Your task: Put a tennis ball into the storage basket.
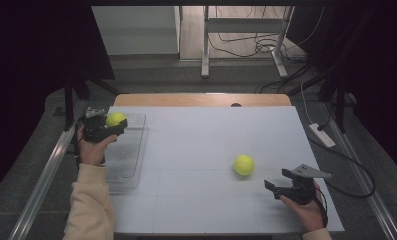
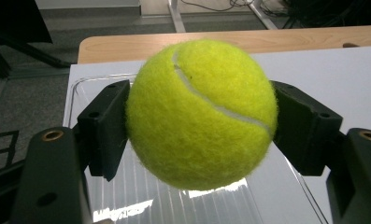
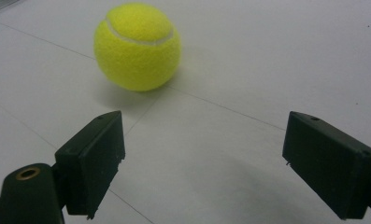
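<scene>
My left gripper (image 1: pixel 117 122) is shut on a yellow tennis ball (image 1: pixel 115 119) and holds it above the far end of a clear plastic tray (image 1: pixel 131 165) at the table's left. In the left gripper view the held tennis ball (image 2: pixel 202 114) sits squeezed between both black jaws of the left gripper (image 2: pixel 202 126), with the clear tray (image 2: pixel 127 205) under it. A second tennis ball (image 1: pixel 244 164) lies on the white table right of centre. My right gripper (image 1: pixel 277 182) is open just to the right of and nearer than that ball. In the right gripper view the second ball (image 3: pixel 137 45) lies ahead and left of the right gripper (image 3: pixel 204 158).
The white tabletop (image 1: pixel 196 145) has a wooden edge (image 1: pixel 201 99) at the far side. A metal frame leg (image 1: pixel 205 40) and cables (image 1: pixel 246 45) are on the floor beyond. A white power strip (image 1: pixel 322 134) lies on the floor at the right.
</scene>
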`<control>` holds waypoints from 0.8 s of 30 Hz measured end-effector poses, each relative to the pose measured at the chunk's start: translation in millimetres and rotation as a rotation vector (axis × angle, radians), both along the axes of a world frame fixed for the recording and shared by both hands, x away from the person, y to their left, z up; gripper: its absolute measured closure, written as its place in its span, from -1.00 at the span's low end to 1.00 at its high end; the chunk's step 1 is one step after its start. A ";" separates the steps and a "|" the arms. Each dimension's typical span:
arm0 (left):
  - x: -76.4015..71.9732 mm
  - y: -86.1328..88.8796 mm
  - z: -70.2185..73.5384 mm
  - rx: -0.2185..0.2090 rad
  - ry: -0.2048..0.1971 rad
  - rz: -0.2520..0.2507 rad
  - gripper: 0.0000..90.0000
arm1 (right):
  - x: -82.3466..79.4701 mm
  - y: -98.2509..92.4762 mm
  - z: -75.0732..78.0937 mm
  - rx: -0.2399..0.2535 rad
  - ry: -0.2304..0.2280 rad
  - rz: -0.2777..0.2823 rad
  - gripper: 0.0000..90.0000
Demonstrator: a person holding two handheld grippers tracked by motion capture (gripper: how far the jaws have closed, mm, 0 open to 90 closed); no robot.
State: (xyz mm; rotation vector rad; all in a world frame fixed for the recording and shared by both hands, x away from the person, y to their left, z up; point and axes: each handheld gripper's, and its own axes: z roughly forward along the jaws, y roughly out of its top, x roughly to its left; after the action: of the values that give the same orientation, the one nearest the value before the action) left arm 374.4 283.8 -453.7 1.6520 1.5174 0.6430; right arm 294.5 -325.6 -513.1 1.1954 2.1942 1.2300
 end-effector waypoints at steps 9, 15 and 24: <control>2.6 2.5 -1.7 -0.004 0.025 0.012 -0.40 | -0.6 -1.6 1.3 0.005 -0.002 -0.014 -0.71; 17.1 -0.4 -8.4 0.018 0.089 0.022 -0.40 | -1.0 -3.9 2.1 0.009 -0.005 -0.019 -0.71; 29.8 3.6 -13.3 0.047 0.154 0.046 -0.40 | -0.6 -4.4 1.3 0.008 -0.002 -0.016 -0.71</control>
State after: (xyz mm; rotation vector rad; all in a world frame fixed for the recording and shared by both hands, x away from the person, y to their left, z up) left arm 404.2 287.4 -467.0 1.7402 1.6653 0.5919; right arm 293.9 -330.0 -511.8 1.2119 2.1769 1.2338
